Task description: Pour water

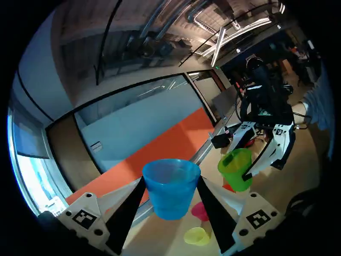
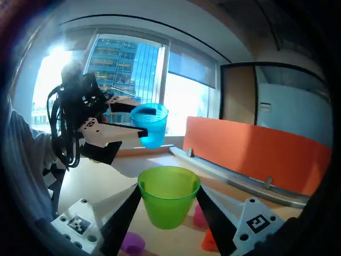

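The left claw [image 1: 170, 181] clamps an upright blue cup [image 1: 171, 194] between its fingers, clear above the worktop [image 1: 273, 183], while the right claw [image 2: 169, 188] grips a green cup [image 2: 168, 205] the same way, the blue one sitting ahead of it, up and to its left.

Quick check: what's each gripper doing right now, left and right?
The left gripper: closed, holding the blue cup.
The right gripper: closed, holding the green cup.
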